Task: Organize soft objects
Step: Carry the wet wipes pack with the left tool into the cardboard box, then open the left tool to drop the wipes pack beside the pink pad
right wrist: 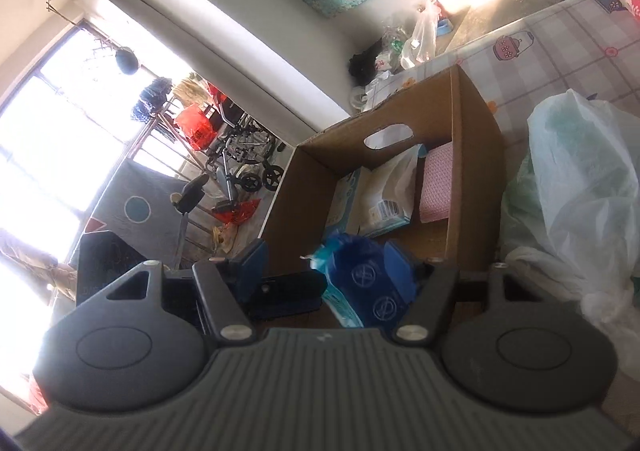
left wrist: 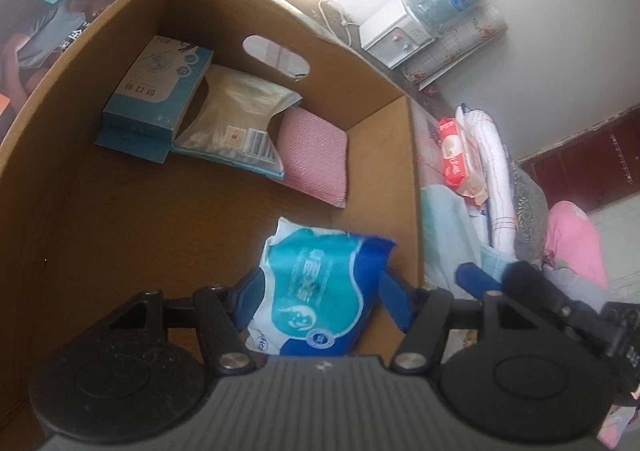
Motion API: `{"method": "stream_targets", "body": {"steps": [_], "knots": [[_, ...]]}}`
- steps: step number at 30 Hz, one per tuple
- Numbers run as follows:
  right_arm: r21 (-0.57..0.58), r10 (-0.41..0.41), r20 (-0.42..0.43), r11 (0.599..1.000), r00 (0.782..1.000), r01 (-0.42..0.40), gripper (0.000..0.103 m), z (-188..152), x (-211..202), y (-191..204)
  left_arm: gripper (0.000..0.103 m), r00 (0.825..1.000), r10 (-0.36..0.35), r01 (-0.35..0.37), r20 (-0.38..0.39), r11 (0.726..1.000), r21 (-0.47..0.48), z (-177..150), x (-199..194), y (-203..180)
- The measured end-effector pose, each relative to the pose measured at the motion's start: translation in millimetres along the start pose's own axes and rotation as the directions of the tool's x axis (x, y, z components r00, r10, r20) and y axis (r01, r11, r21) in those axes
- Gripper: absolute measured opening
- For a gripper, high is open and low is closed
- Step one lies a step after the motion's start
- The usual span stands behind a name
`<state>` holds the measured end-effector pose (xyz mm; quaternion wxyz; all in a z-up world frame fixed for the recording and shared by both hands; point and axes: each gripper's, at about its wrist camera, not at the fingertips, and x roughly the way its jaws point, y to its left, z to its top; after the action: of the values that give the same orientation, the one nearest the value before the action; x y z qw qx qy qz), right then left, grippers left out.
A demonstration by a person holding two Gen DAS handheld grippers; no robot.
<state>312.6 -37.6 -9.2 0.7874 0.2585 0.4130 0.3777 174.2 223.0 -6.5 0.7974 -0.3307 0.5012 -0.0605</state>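
**Left wrist view: carton stock**

Cardboard box [left wrist: 380,155], handle cut-out at 12 o'clock. Contents along the far wall: blue mask box [left wrist: 156,99], clear-wrapped pack [left wrist: 236,123], pink cloth [left wrist: 312,155]. Blue-and-white tissue pack [left wrist: 320,291] sits between the left gripper [left wrist: 320,287] fingers; grip cannot be confirmed. Right gripper [right wrist: 324,271] spread, at 3 o'clock outside the box.

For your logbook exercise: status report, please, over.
Left tool astride tissue pack over cardboard box, grip unclear. Right tool open, empty, beside box. Nothing in the way.
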Motion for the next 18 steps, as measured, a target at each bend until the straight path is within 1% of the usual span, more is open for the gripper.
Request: {"method": "stream_targets", "body": {"steps": [2,3,7,10,11,12,14,16,18], "knots": [[-0.026,-0.023,0.019,0.999,1.000,0.024,0.065,3,-8,-1,0.063,0.998,0.054,-0.055,-0.023,0.998,-0.029,4,12,11],[-0.033,-0.030,0.024,0.999,0.999,0.031,0.065,4,-13,-3,0.063,0.996,0.084,-0.084,-0.030,0.996,-0.025,5,17,14],[-0.055,-0.055,0.044,0.997,0.998,0.057,0.066,8,-30,-13,0.061,0.992,0.115,-0.114,-0.056,0.993,0.008,2,27,10],[-0.037,-0.061,0.047,0.997,0.997,0.063,0.066,9,-36,-25,0.054,0.980,0.170,-0.166,-0.104,0.985,0.043,-1,45,2],[-0.023,-0.062,0.047,0.998,0.997,0.063,0.066,9,-37,-29,0.046,0.977,0.181,-0.176,-0.116,0.983,0.050,-1,49,0],[-0.009,-0.061,0.047,0.998,0.997,0.061,0.066,9,-38,-34,0.041,0.972,0.192,-0.185,-0.133,0.981,0.058,-2,55,-2],[0.019,-0.057,0.047,0.998,0.997,0.056,0.066,7,-41,-44,0.037,0.968,0.201,-0.194,-0.152,0.979,0.060,-2,65,-6],[0.037,-0.056,0.047,0.998,0.997,0.054,0.066,5,-41,-51,0.038,0.966,0.209,-0.201,-0.155,0.977,0.065,-2,71,-10],[0.052,-0.058,0.046,0.997,0.997,0.055,0.066,4,-43,-59,0.038,0.966,0.220,-0.211,-0.136,0.974,0.082,-1,75,-18]]}}
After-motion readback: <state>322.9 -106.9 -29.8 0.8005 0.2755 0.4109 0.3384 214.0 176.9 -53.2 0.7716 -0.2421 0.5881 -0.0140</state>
